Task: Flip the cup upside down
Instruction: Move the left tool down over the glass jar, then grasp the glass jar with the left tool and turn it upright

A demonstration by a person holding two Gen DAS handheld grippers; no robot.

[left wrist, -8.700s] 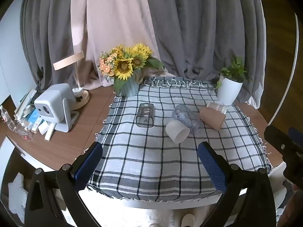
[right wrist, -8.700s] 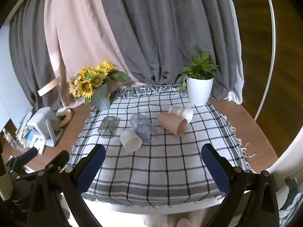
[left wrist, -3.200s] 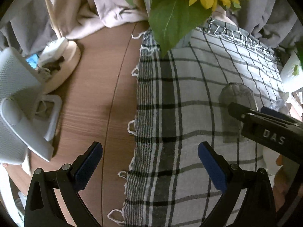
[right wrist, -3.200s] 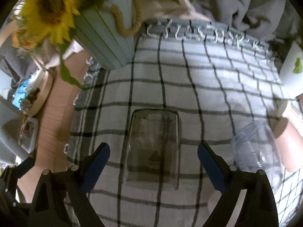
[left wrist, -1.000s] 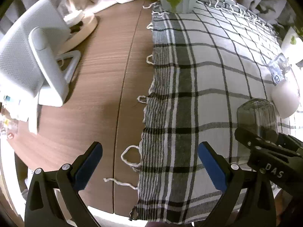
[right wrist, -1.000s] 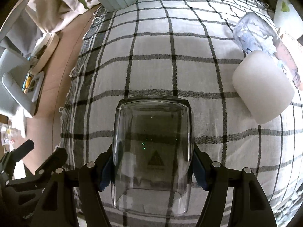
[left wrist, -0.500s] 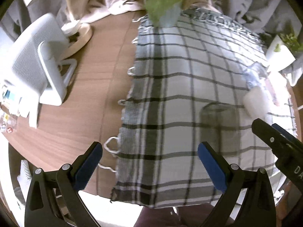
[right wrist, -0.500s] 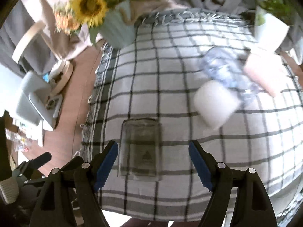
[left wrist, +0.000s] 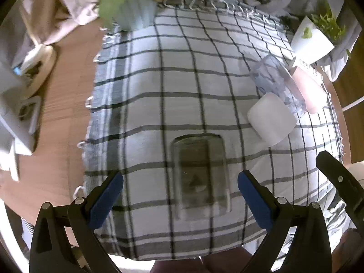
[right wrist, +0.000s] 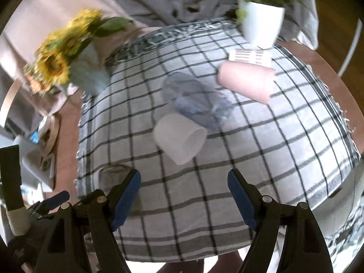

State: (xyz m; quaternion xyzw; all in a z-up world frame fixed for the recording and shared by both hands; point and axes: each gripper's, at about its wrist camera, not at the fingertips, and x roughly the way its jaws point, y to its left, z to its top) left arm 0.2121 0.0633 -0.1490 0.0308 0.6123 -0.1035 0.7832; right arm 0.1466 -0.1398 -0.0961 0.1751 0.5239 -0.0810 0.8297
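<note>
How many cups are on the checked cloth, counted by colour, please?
Smoky clear cup: 1
White cup: 1
Bluish clear cup: 1
Pink cup: 1
White patterned cup: 1
Total: 5 cups

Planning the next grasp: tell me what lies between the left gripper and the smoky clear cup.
Nothing but bare checked cloth. In the left wrist view the smoky cup sits just ahead of the open left gripper.
</note>
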